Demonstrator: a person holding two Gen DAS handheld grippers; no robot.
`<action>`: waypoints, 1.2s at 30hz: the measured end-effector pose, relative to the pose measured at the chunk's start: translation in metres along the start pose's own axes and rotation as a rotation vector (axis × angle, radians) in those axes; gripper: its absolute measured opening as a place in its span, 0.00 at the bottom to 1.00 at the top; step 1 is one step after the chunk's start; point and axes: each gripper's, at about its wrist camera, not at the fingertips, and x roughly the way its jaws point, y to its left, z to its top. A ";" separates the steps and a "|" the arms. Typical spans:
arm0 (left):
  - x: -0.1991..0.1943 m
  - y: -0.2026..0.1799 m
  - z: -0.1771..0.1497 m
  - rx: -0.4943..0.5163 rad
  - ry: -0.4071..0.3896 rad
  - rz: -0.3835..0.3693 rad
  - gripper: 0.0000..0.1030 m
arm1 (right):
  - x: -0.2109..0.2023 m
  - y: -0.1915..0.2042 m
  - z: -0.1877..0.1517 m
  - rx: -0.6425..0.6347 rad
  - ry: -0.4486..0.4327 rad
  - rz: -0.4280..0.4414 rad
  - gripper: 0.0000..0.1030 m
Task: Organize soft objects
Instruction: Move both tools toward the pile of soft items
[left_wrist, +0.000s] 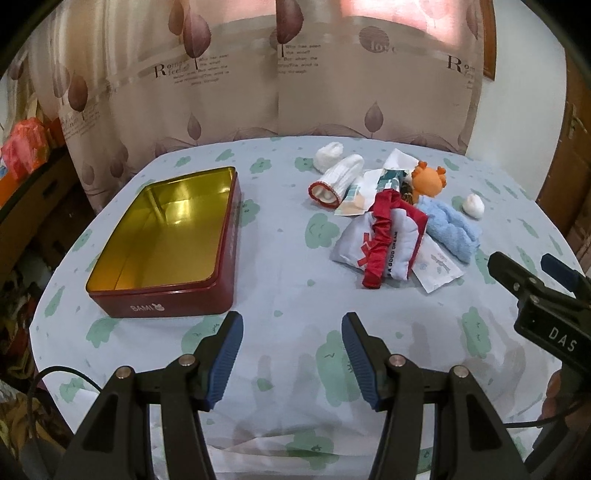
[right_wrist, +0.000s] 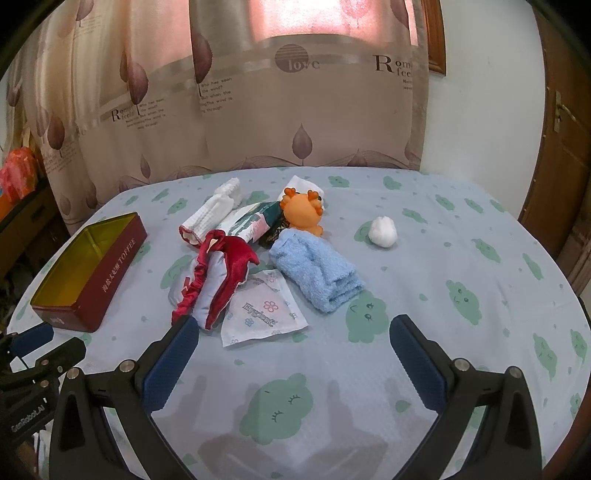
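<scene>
An open red tin (left_wrist: 173, 254) with a gold inside stands empty at the left; it also shows in the right wrist view (right_wrist: 88, 269). To its right lies a heap: a white sock roll (left_wrist: 338, 179), a red and grey cloth pouch (left_wrist: 384, 240) (right_wrist: 218, 280), a folded blue towel (left_wrist: 448, 227) (right_wrist: 317, 273), an orange plush toy (left_wrist: 428, 181) (right_wrist: 301, 214), tissue packets (right_wrist: 260, 310) and a small white ball (left_wrist: 474, 206) (right_wrist: 383, 230). My left gripper (left_wrist: 291, 332) is open and empty, near the table's front. My right gripper (right_wrist: 293, 332) is open and empty, just short of the heap.
The table carries a pale blue cloth (right_wrist: 461, 258) with green cloud prints. A patterned curtain (left_wrist: 258, 74) hangs behind it. Cluttered shelves (left_wrist: 26, 155) stand at the left and a wooden door (right_wrist: 565, 147) at the right.
</scene>
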 end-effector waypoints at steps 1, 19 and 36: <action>0.001 0.000 0.000 -0.001 0.002 0.001 0.55 | 0.000 0.000 0.000 0.000 0.000 0.000 1.00; 0.003 0.002 0.001 -0.001 0.013 0.020 0.55 | 0.001 -0.001 -0.001 0.001 0.004 0.001 1.00; 0.008 0.004 0.000 -0.007 0.024 0.013 0.55 | 0.001 0.000 -0.001 0.001 0.007 0.000 1.00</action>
